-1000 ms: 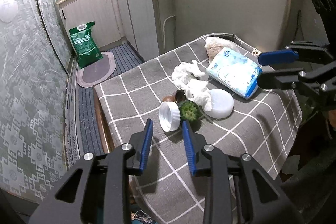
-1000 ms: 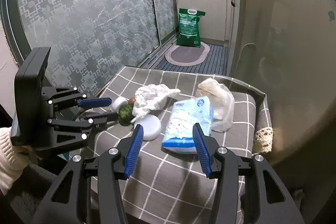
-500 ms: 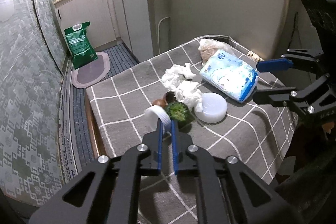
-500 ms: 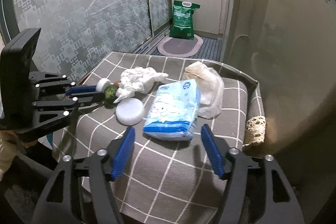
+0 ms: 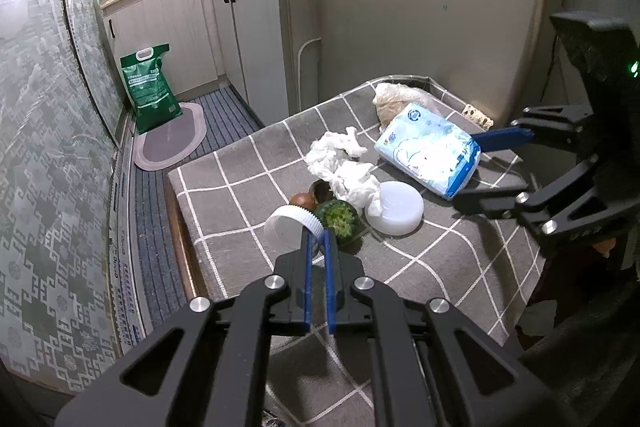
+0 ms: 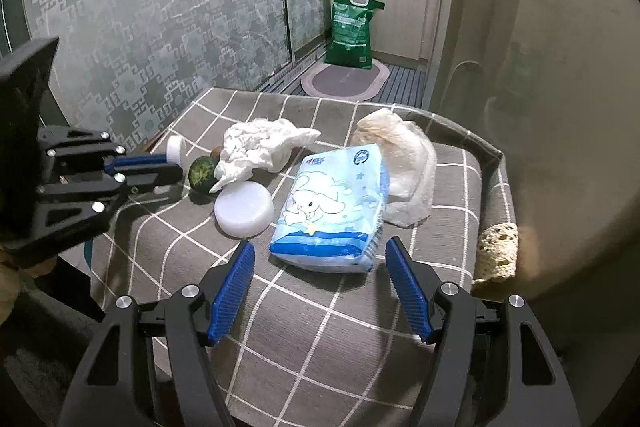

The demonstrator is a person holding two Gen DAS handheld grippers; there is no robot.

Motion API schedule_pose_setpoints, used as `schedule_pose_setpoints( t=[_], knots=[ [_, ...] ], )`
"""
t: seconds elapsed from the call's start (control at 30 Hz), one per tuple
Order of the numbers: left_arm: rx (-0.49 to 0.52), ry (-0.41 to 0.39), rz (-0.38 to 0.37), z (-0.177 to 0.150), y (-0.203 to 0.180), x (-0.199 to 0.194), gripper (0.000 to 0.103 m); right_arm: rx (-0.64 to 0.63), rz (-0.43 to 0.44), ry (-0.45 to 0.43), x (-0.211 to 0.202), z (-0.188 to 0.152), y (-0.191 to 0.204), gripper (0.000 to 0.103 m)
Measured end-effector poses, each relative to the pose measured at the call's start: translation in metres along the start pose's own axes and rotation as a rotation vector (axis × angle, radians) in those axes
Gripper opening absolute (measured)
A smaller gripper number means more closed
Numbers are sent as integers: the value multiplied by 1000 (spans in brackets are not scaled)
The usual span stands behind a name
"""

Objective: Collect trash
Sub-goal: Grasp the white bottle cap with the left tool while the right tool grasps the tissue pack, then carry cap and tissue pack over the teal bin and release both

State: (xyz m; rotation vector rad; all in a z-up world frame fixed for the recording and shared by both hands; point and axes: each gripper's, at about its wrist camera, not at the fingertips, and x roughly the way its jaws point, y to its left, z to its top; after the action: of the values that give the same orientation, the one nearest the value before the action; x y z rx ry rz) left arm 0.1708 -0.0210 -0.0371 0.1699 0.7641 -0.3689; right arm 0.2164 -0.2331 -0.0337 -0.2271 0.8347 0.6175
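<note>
My left gripper [image 5: 316, 239] is shut on the rim of a white ribbed lid [image 5: 290, 225], also seen in the right wrist view [image 6: 175, 149], and holds it tilted just above the grey checked tablecloth [image 5: 248, 203]. Beside it lie a green round fruit piece [image 5: 340, 218], brown peels [image 5: 304, 201], crumpled white tissue [image 5: 344, 167] and a white round lid [image 5: 398, 209]. My right gripper [image 6: 320, 287] is open, close in front of a blue tissue pack [image 6: 334, 211]. A crumpled plastic bag [image 6: 404, 163] lies behind the pack.
The table stands against a fridge [image 5: 432, 27] and white cabinets [image 5: 256, 27]. A green sack [image 5: 150, 87] and an oval mat [image 5: 170, 143] are on the floor. A patterned glass door [image 6: 160, 7] runs along the table's left side. A lace piece [image 6: 498, 251] hangs at the table's right edge.
My left gripper closed on the white ribbed lid and lifted it off the cloth. My right gripper opened wider and moved closer to the blue tissue pack.
</note>
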Motion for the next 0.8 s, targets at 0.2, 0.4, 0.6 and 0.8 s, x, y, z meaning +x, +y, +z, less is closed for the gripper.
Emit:
schedule_pose_setpoints(
  t=[0.2,0.4,0.6,0.8],
  knots=[
    [-3,-9,-1,-1,2,-6,6,7,-26,3,9,3,2,60],
    [-17,-24,0,-1,7,-13,6,13,-52,7,17,7,2,58],
    [-24,-40,2,-4,12,-23,6,14,-77,19,21,12,4,51],
    [-31,-51,10,-8,17,-33,6,42,-96,14,20,18,3,45]
  ],
)
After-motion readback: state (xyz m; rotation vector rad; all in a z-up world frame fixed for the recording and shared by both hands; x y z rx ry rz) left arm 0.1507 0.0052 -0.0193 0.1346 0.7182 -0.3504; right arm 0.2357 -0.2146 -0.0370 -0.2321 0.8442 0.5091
